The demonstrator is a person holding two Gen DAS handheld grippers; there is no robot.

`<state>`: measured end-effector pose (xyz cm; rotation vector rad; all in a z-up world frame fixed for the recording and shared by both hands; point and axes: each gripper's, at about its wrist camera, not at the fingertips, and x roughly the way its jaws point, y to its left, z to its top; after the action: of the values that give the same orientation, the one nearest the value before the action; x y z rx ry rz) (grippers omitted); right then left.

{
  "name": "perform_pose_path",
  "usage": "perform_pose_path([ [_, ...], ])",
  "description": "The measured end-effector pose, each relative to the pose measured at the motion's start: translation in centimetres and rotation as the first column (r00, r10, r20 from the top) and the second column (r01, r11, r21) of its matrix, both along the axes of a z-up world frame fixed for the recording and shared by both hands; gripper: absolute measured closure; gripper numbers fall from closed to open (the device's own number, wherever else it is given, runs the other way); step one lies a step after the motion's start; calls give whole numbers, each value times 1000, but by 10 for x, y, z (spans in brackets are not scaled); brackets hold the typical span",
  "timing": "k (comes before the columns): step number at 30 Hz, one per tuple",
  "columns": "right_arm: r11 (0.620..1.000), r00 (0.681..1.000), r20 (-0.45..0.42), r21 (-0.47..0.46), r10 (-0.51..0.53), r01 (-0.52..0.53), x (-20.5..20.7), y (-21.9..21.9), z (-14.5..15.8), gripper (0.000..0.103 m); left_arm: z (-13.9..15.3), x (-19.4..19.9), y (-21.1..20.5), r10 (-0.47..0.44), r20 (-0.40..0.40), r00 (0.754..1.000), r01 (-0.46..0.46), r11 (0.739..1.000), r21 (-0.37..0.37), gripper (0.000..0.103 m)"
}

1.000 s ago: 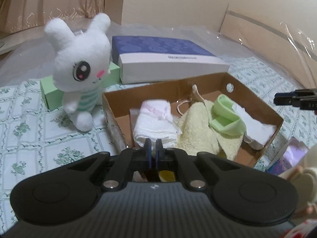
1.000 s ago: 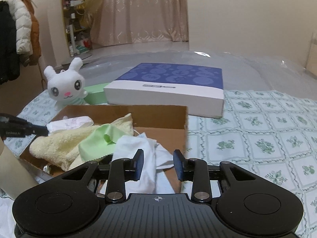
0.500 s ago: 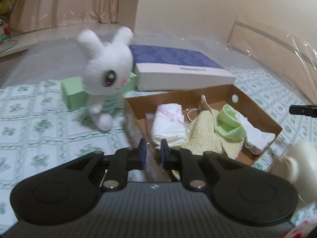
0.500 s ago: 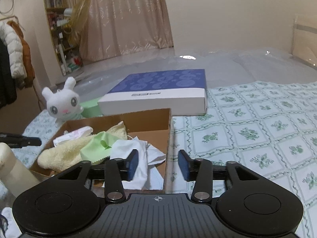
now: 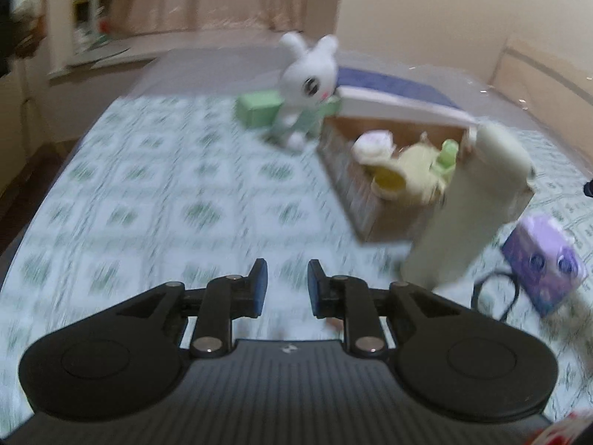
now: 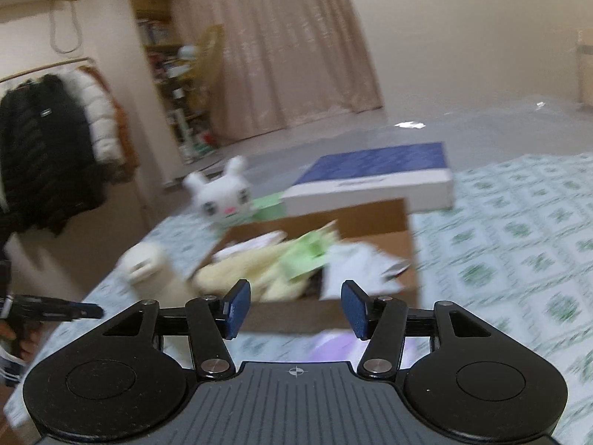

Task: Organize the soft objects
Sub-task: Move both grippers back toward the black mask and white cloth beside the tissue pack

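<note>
A brown cardboard box lies on the patterned bed cover, holding a pale yellow towel, a green cloth and white cloths. A white rabbit plush stands just beyond the box. A cream plush stands upright at the box's near corner. My left gripper hovers over bare cover, jaws opening with nothing between them. My right gripper is back from the box's near wall, jaws opening and empty.
A blue-and-white flat box lies behind the cardboard box, a green box beside the rabbit. A purple packet and a black cord lie at the right. Coats hang at the room's left.
Both grippers have pulled back from the box and their jaws have widened. The left view has swung left, so the box and rabbit now sit farther off at the right.
</note>
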<state>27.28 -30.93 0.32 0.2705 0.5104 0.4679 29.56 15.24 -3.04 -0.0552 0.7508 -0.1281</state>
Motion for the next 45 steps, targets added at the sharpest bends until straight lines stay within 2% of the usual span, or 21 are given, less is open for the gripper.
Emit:
perform_pose_path([
  [5, 995, 994, -49, 19, 95, -95, -31, 43, -16, 48, -13, -59, 2, 80, -25, 996, -81, 996, -30, 83],
  [9, 989, 982, -122, 26, 147, -145, -44, 76, -41, 48, -19, -93, -5, 127, -36, 991, -128, 992, -6, 83],
  [14, 985, 960, -220, 29, 174, -171, -46, 111, -79, 48, -21, -120, -12, 162, -28, 986, -161, 986, 29, 80],
  [19, 986, 957, -239, 66, 166, -154, -33, 133, -96, 48, -26, -130, -12, 202, -34, 979, -201, 979, 18, 79],
  [24, 988, 965, -219, 86, 147, -131, -25, 142, -101, 48, -27, -131, -16, 204, -31, 979, -203, 979, 27, 79],
  [25, 988, 965, -219, 89, 142, -125, -23, 142, -101, 53, -28, -130, -18, 200, -32, 979, -198, 980, 34, 79],
  [26, 988, 965, -217, 88, 145, -129, -23, 142, -101, 72, -28, -129, -21, 196, -33, 980, -195, 980, 39, 79],
  [27, 987, 965, -215, 83, 150, -135, -22, 142, -100, 85, -29, -128, -22, 193, -33, 981, -192, 981, 39, 79],
  [28, 988, 966, -215, 76, 146, -133, -22, 140, -98, 93, -30, -128, -23, 189, -34, 981, -188, 981, 36, 79],
  [35, 994, 988, -128, 67, 89, -81, -32, 103, -71, 97, -30, -127, -31, 161, -32, 986, -160, 987, 29, 79],
  [39, 996, 997, 0, 43, 74, -74, -48, 83, -40, 97, -30, -127, -38, 144, -27, 989, -144, 989, 23, 79],
  [42, 987, 985, 66, 10, 160, -161, -61, 88, -26, 97, -32, -125, -45, 129, -32, 991, -128, 992, 14, 79],
  [45, 962, 962, 44, -45, 270, -268, -68, 113, -37, 97, -34, -124, -53, 110, -36, 993, -110, 994, 5, 79],
])
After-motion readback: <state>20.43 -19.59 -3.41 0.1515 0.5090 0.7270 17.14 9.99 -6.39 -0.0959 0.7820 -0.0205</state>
